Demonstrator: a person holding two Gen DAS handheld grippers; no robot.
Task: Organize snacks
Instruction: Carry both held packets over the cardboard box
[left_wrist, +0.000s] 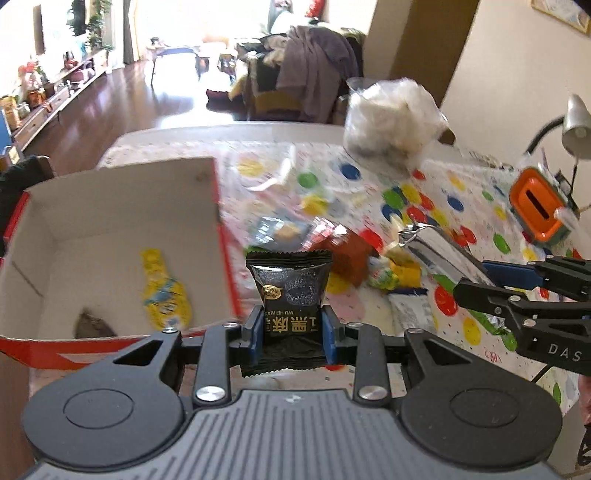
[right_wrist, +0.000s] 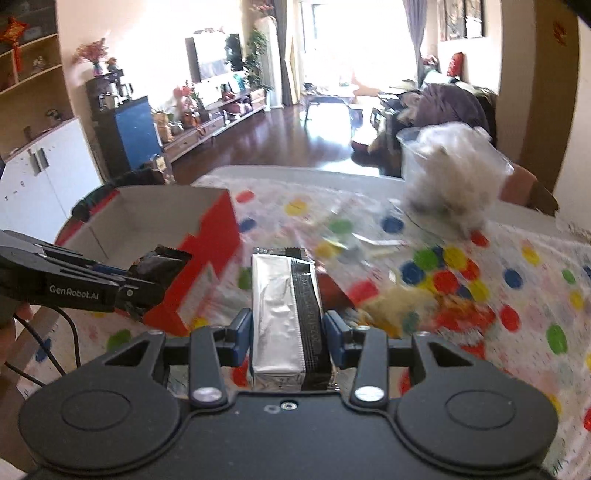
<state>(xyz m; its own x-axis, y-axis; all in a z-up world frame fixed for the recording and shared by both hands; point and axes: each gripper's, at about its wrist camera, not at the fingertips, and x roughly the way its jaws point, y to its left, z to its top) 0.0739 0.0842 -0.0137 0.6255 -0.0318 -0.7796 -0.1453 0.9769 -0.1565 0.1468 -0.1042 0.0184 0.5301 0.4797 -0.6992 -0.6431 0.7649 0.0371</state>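
Observation:
My left gripper (left_wrist: 291, 328) is shut on a black snack packet (left_wrist: 290, 284) and holds it above the table, just right of the red and white cardboard box (left_wrist: 218, 206). The box holds a yellow snack packet (left_wrist: 166, 291) and a dark one (left_wrist: 92, 325). My right gripper (right_wrist: 286, 328) is shut on a silver foil snack packet (right_wrist: 277, 310) with a black strip, to the right of the box (right_wrist: 214, 236). The left gripper with its black packet (right_wrist: 159, 264) shows at the left of the right wrist view. A heap of loose snacks (left_wrist: 332, 240) lies on the dotted tablecloth.
A clear plastic bag of white stuff (left_wrist: 391, 114) stands at the table's far edge. An orange and grey holder (left_wrist: 539, 206) and a desk lamp (left_wrist: 576, 125) stand at the right. A chair draped with clothes (left_wrist: 314, 70) is beyond the table.

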